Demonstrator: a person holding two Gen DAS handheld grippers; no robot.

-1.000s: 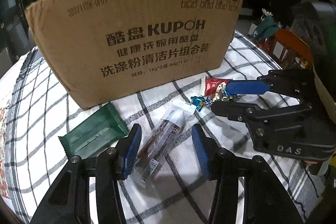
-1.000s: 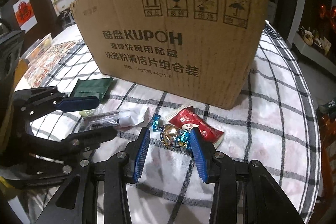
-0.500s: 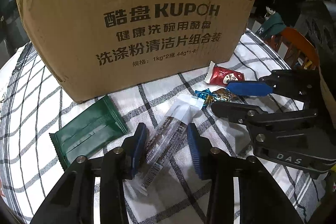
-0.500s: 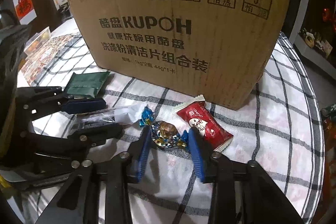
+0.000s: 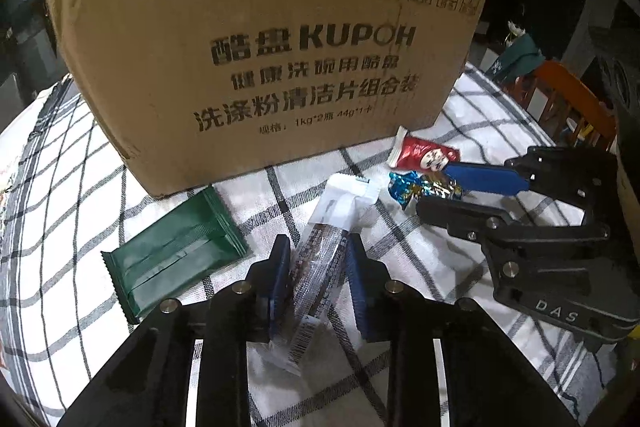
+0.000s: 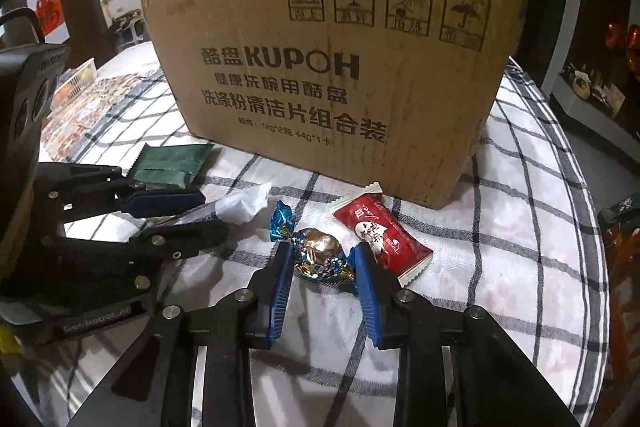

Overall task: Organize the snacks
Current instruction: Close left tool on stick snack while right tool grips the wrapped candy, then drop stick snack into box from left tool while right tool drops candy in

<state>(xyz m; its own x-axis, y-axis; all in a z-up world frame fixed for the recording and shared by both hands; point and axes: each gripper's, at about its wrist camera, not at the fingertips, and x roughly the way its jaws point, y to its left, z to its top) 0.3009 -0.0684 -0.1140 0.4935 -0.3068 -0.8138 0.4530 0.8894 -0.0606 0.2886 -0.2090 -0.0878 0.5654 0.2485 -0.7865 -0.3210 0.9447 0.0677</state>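
Note:
My left gripper [image 5: 318,247] is shut on a long clear-wrapped brown snack bar [image 5: 320,259] on the checked tablecloth. My right gripper [image 6: 322,251] is shut on a blue-and-gold foil candy [image 6: 318,253]. A red candy packet [image 6: 382,239] lies just right of the right gripper and shows in the left wrist view [image 5: 424,157]. A green flat packet [image 5: 176,255] lies left of the left gripper. A large cardboard box [image 5: 272,67] stands behind all the snacks. The foil candy [image 5: 424,187] and right gripper [image 5: 440,193] show in the left view; the left gripper [image 6: 208,211] shows in the right.
The round table has a checked cloth [image 6: 520,227], its edge curving down on the right. An orange chair back [image 5: 572,99] stands beyond the table's right side. A colourful printed sheet [image 6: 80,111] lies at far left.
Both pairs of jaws have narrowed from open to closed: the left onto the snack bar, the right onto the foil candy. Both grippers stay low over the cloth.

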